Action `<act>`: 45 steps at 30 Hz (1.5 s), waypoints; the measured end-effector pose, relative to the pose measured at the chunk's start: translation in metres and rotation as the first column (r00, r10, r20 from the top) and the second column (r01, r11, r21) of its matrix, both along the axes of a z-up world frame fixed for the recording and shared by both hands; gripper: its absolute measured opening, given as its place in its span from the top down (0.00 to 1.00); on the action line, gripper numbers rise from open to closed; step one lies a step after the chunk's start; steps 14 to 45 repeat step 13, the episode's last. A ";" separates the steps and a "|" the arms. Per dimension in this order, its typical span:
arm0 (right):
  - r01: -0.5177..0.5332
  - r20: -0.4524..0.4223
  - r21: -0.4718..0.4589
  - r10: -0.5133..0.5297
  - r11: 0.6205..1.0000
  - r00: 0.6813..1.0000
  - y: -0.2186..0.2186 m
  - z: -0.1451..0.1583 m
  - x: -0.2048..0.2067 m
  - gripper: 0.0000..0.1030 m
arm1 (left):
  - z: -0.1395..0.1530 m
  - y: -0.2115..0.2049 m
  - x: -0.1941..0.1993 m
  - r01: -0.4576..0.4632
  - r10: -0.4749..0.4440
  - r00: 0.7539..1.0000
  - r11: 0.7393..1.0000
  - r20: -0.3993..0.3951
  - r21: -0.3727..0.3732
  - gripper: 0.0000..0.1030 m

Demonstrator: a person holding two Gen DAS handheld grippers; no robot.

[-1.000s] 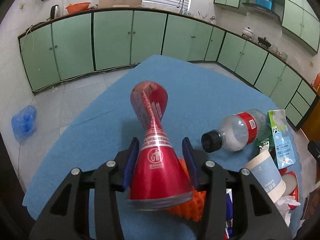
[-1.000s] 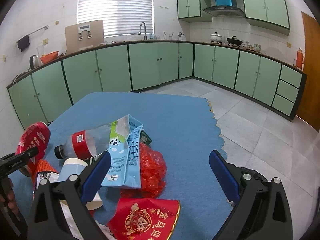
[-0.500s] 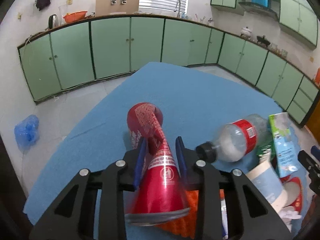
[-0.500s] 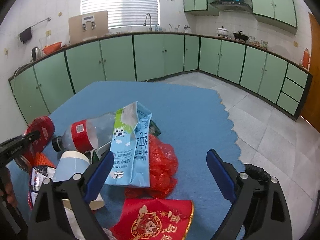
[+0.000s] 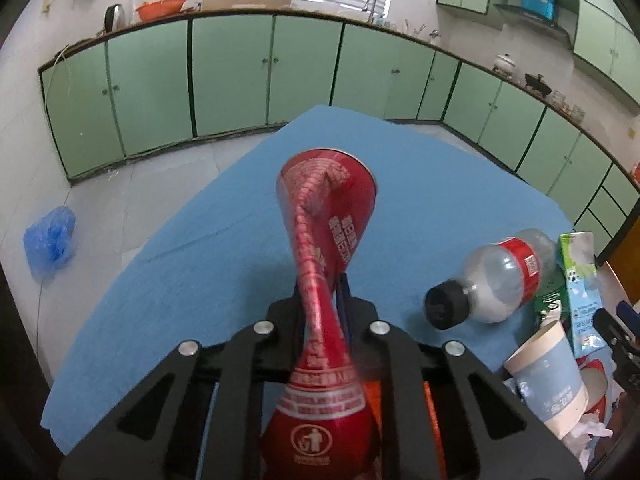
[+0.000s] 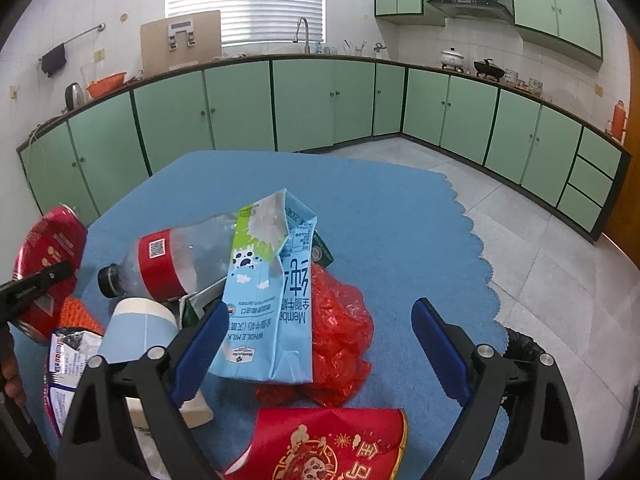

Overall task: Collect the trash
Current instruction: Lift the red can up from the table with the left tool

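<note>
My left gripper (image 5: 323, 296) is shut on a red drink can (image 5: 326, 224), crushing its middle flat; the can is lifted above the blue table mat (image 5: 180, 280). It also shows at the left edge of the right wrist view (image 6: 48, 256). My right gripper (image 6: 316, 344) is open and empty, hovering over a trash pile: a blue milk carton (image 6: 272, 304), a clear plastic bottle (image 6: 172, 260) with a red label, a paper cup (image 6: 140, 328), a red plastic bag (image 6: 340, 336) and a red paper envelope (image 6: 328, 448).
A snack wrapper (image 6: 68, 364) and an orange item (image 6: 80, 312) lie at the pile's left. A black bin bag (image 6: 524, 348) sits past the mat's right edge. A blue bag (image 5: 50, 236) lies on the floor. Green cabinets line the walls.
My left gripper has closed fully on the red can, squeezing it flat at the waist, and lifted it. My right gripper has moved slightly closer over the milk carton, still open.
</note>
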State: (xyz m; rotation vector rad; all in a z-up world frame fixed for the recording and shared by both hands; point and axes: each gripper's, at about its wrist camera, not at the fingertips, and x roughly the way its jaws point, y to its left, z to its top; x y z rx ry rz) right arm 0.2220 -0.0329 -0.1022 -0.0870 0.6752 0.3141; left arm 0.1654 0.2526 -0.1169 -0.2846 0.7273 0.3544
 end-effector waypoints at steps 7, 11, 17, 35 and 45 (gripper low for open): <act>-0.009 -0.038 -0.013 0.008 1.000 0.999 0.005 -0.013 0.010 0.18 | 0.003 -0.003 -0.002 0.006 -0.006 0.999 1.000 0.034 0.009 0.90; -0.030 -0.075 0.008 0.030 1.000 0.997 0.007 -0.017 0.015 0.36 | 0.008 -0.004 0.001 0.021 -0.023 0.999 0.999 0.041 0.042 0.90; -0.062 -0.093 0.038 0.066 0.997 0.993 0.009 -0.017 0.016 0.51 | 0.009 -0.006 0.002 0.027 -0.029 0.999 0.999 0.046 0.044 0.91; -0.062 -0.093 0.038 0.066 0.997 0.993 0.009 -0.017 0.016 0.51 | 0.009 -0.006 0.002 0.027 -0.029 0.999 0.999 0.046 0.044 0.91; -0.062 -0.093 0.038 0.066 0.997 0.993 0.009 -0.017 0.016 0.51 | 0.009 -0.006 0.002 0.027 -0.029 0.999 0.999 0.046 0.044 0.91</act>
